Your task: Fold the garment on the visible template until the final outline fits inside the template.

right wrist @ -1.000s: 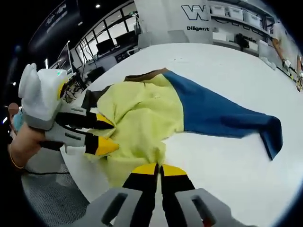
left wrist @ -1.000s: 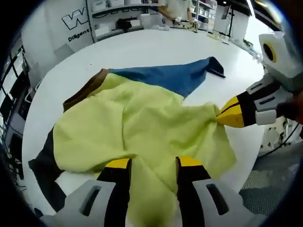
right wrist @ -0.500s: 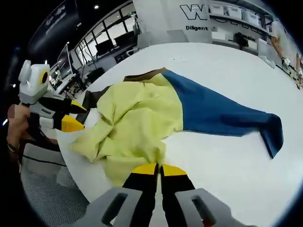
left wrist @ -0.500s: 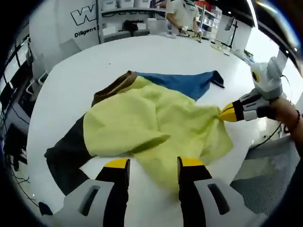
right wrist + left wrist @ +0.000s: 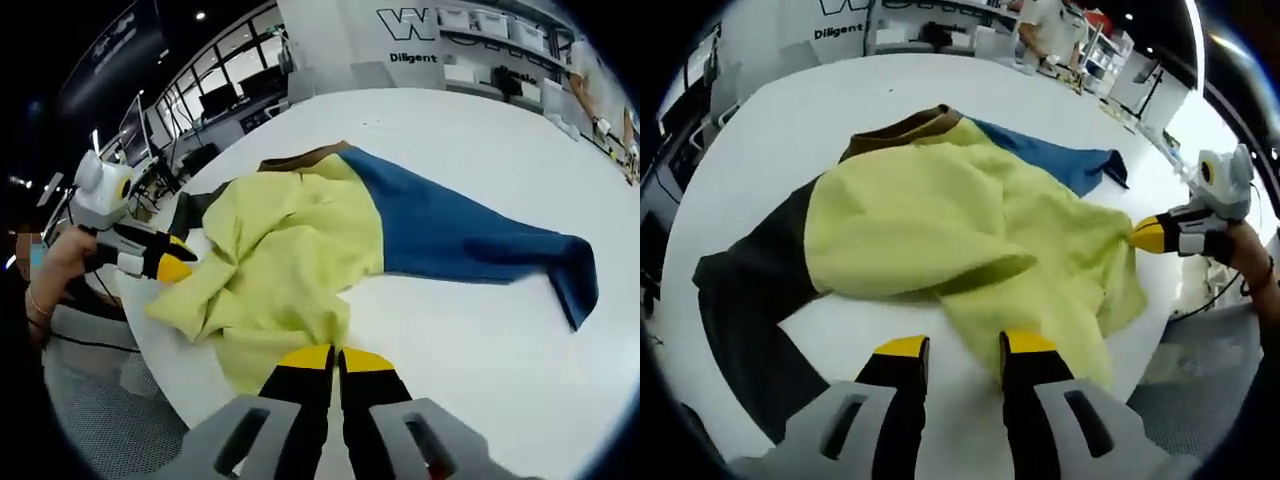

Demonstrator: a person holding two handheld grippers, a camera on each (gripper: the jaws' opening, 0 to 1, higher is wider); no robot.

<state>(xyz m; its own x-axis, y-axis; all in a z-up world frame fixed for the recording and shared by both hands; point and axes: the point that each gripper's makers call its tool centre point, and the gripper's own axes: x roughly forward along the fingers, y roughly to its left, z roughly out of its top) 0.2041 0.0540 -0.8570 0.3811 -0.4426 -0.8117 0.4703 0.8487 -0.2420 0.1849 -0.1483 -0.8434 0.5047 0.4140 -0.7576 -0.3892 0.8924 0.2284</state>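
The garment lies spread on the white table [image 5: 790, 110]: a yellow body [image 5: 940, 220], a blue sleeve [image 5: 1060, 165], a dark sleeve [image 5: 750, 290] and a brown collar [image 5: 905, 125]. My left gripper [image 5: 965, 347] is open over bare table, with the folded yellow edge just beyond its right tip. In from the right, my right gripper [image 5: 1137, 235] is shut on the yellow hem. In the right gripper view the right gripper [image 5: 337, 358] pinches the yellow body [image 5: 290, 260] at its near edge. The blue sleeve [image 5: 470, 245] stretches right, and the left gripper [image 5: 170, 262] sits at the garment's left edge.
The table's rounded edge [image 5: 1160, 350] drops off close to the garment on my side. A hand [image 5: 1252, 250] holds the right gripper. A person [image 5: 1045, 15] stands at a far bench. Shelves and a lettered wall [image 5: 420, 30] lie beyond the table.
The left gripper let go of the yellow fabric it straddled and drew back toward the dark-sleeve side. The right gripper stays shut on the hem, and the yellow body has folded over.
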